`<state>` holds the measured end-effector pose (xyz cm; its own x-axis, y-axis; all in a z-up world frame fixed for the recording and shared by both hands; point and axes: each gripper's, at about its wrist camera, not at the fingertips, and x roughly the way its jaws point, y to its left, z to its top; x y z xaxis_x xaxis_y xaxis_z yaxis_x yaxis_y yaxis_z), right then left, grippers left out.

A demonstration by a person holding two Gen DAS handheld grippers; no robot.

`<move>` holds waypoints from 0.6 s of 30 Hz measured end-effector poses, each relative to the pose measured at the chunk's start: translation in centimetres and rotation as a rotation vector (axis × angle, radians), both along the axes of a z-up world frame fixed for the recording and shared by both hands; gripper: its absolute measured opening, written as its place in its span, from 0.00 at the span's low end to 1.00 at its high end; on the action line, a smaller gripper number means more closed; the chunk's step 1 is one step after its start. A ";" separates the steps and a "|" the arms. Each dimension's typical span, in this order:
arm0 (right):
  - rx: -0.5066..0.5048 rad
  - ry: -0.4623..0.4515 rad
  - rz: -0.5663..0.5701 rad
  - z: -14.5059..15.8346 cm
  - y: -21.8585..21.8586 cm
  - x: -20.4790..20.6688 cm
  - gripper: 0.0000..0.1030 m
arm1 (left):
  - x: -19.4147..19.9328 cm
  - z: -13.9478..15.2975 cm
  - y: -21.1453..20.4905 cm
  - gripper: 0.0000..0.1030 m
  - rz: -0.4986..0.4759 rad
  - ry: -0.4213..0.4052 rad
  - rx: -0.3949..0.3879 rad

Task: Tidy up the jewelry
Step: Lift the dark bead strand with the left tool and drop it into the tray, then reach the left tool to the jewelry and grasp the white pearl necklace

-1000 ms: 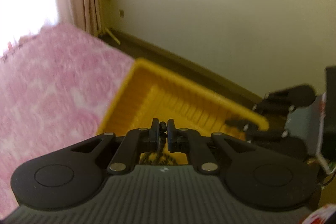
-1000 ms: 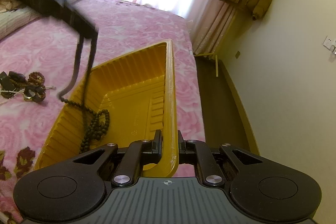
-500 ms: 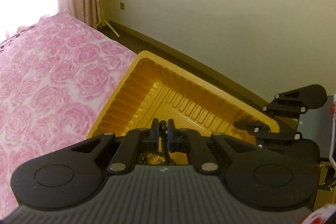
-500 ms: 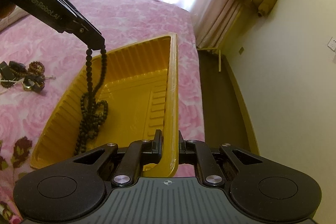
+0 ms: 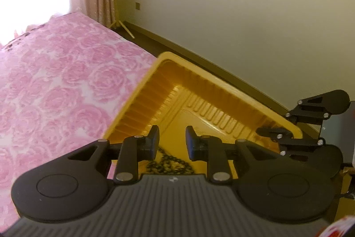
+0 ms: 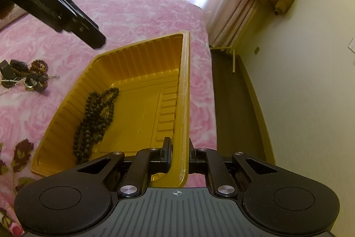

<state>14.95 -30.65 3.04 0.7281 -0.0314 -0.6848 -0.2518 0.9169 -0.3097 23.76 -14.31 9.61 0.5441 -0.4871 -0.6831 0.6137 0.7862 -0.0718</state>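
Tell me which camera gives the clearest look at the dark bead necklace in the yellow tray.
The right wrist view: the dark bead necklace lies fully visible, heaped along the yellow tray's left wall. The left wrist view shows only a few beads beneath the open left gripper.

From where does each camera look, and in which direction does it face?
Left wrist: on the left gripper, looking down into the tray towards the wall; its jaws, just opened, stand above the beads.
Right wrist: on the right gripper, looking along the tray's rim, jaws shut on it.
Shared: tray, beads, bed; each shows the other gripper.
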 end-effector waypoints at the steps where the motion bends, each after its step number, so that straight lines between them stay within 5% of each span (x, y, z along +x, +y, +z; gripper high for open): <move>1: -0.001 0.001 0.001 0.0 0.0 0.0 0.11 | 0.0 0.0 0.5 0.23 0.012 -0.004 -0.002; 8: 0.002 0.022 0.006 0.1 -0.1 0.2 0.11 | -1.5 -0.8 5.9 0.26 0.146 -0.044 0.012; 18: 0.011 0.046 0.002 -0.3 -0.4 0.2 0.11 | -6.2 -4.2 16.5 0.32 0.485 -0.100 0.097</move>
<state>15.17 -31.03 2.75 0.6958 -0.0227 -0.7179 -0.2672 0.9196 -0.2881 17.57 2.15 5.39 0.7571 -0.0992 -0.6457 0.1766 0.9827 0.0561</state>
